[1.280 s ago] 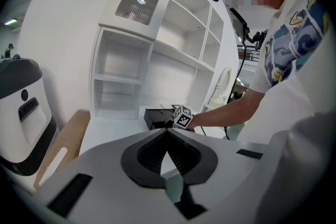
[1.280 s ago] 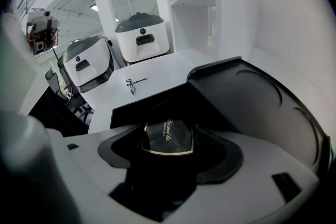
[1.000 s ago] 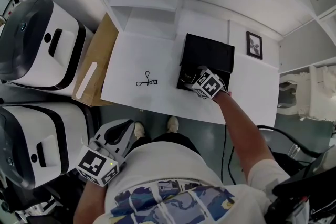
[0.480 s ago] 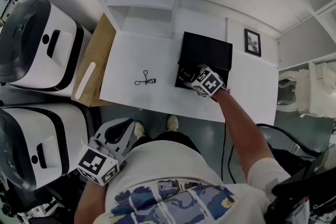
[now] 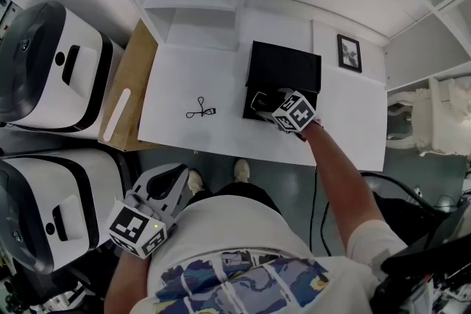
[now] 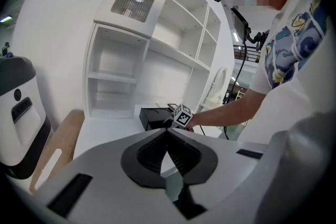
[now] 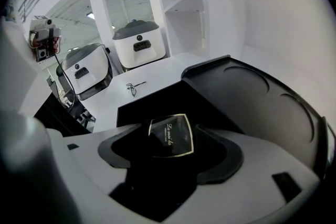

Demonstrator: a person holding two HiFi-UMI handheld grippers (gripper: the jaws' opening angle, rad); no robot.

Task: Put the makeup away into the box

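Note:
A black box stands open on the white table point(image 5: 184, 84), its base point(image 5: 254, 110) in front and its lid point(image 5: 285, 68) raised behind. My right gripper point(image 5: 268, 104) is over the base, shut on a black compact point(image 7: 170, 135) with a gold-lined label. In the right gripper view the compact sits between the dark pads point(image 7: 220, 152), above the box interior point(image 7: 152, 102), with the lid point(image 7: 262, 102) at the right. An eyelash curler point(image 5: 200, 111) lies alone on the table left of the box. My left gripper point(image 5: 171, 174) hangs low by the person's hip, shut and holding nothing point(image 6: 168, 131).
A small framed picture point(image 5: 348, 53) lies on the table right of the box. White shelves point(image 5: 199, 4) rise behind the table. A wooden board point(image 5: 125, 88) leans at the table's left edge. Two large white-and-black machines point(image 5: 51, 62) stand further left.
The head view has drifted slightly. My right gripper stays over the box base with the compact, and the left gripper has not moved.

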